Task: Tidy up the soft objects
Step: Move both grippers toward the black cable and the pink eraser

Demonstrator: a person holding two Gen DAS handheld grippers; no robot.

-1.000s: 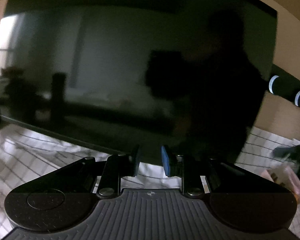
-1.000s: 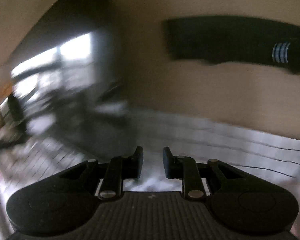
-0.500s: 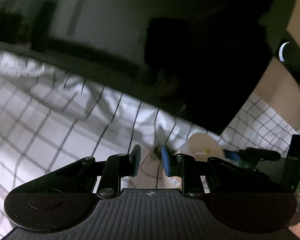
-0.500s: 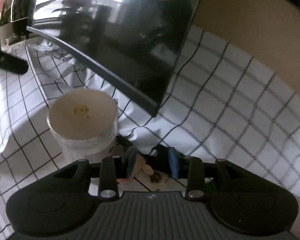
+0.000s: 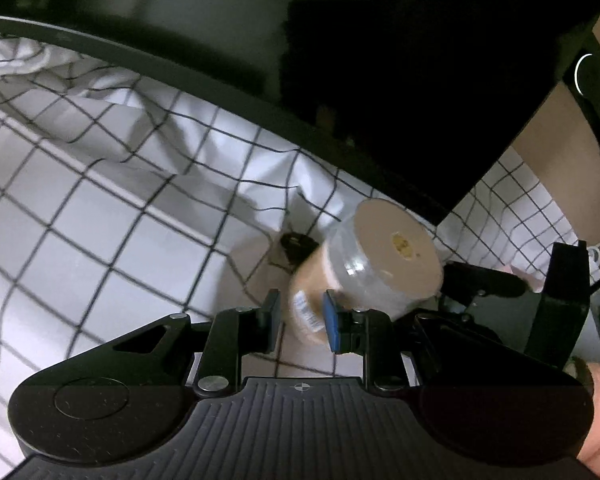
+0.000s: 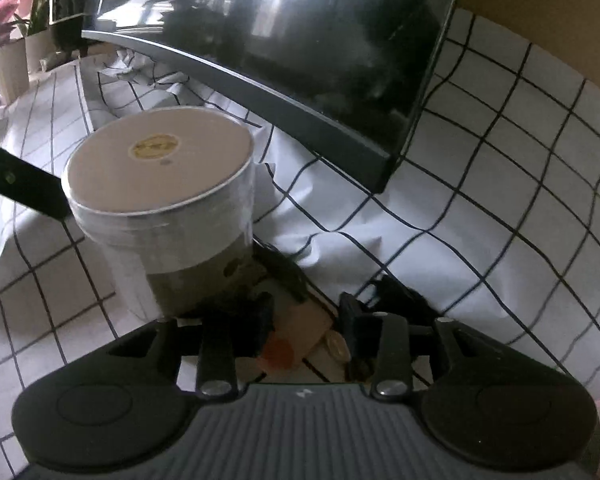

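I see tall tub (image 6: 162,184) on checked cloth (image 6: 500,200), by dark screen (image 6: 340,60). Left tongs (image 5: 300,318) narrow, closing, nothing pinched. Right tongs (image 6: 305,320) half wide, opening, empty. Might bump tub, tip it.

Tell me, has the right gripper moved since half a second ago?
Yes. The right gripper has come closer to the round container, which now looks larger, beside the dark screen. Its jaws are opening.
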